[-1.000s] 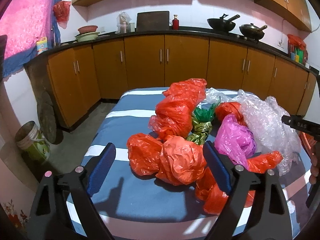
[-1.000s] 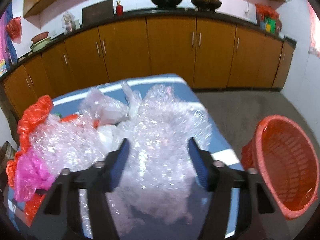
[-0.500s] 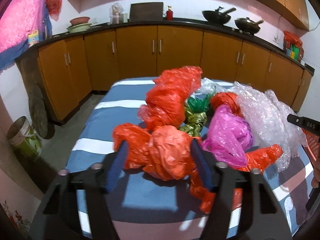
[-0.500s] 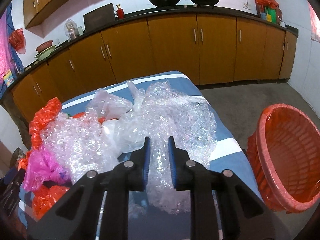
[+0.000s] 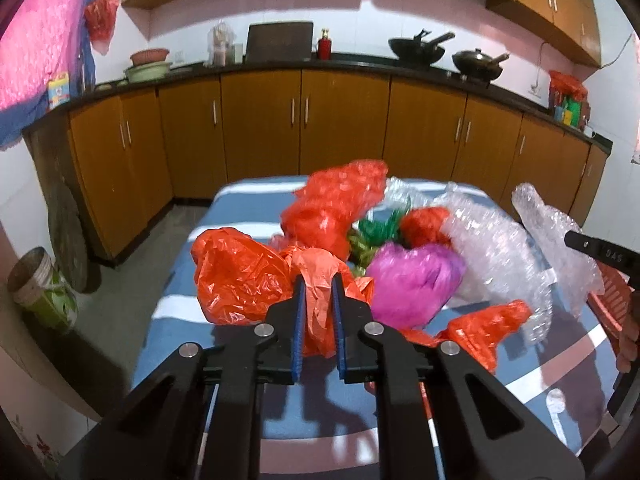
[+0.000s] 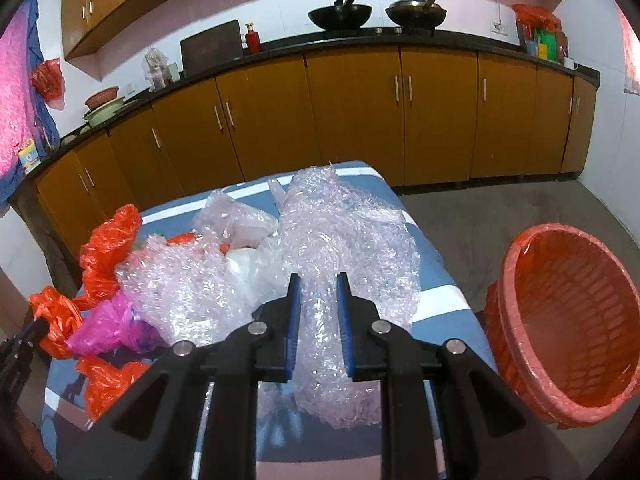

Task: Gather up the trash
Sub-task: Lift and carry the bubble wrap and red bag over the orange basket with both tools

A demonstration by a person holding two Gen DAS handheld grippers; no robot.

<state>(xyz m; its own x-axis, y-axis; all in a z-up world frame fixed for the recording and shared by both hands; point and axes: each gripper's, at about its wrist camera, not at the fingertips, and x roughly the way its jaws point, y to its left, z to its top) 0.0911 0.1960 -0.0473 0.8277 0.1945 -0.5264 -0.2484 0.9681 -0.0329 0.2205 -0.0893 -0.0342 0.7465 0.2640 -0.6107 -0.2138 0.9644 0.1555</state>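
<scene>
A heap of plastic trash lies on a blue-and-white striped table (image 5: 248, 208). My left gripper (image 5: 318, 280) is shut on an orange plastic bag (image 5: 244, 276) and holds it lifted at the heap's near left. A magenta bag (image 5: 412, 280), a green wrapper (image 5: 380, 230) and more orange bags (image 5: 336, 204) lie behind it. My right gripper (image 6: 318, 280) is shut on a sheet of clear bubble wrap (image 6: 348, 236), raised off the table. That sheet also shows at the right of the left wrist view (image 5: 560, 248). An orange mesh trash basket (image 6: 568, 320) stands on the floor right of the table.
Brown kitchen cabinets (image 5: 344, 120) run along the far wall under a black counter with woks (image 6: 340, 16). A more bubble wrap (image 6: 188, 284) and a clear bag (image 6: 236, 220) lie mid-table. A small bucket (image 5: 40, 288) stands on the floor at left. Grey floor (image 6: 500, 216) lies beyond the basket.
Both grippers went from open to shut: the left closed on the orange bag, the right on the bubble wrap. Both have lifted their loads and the views have risen.
</scene>
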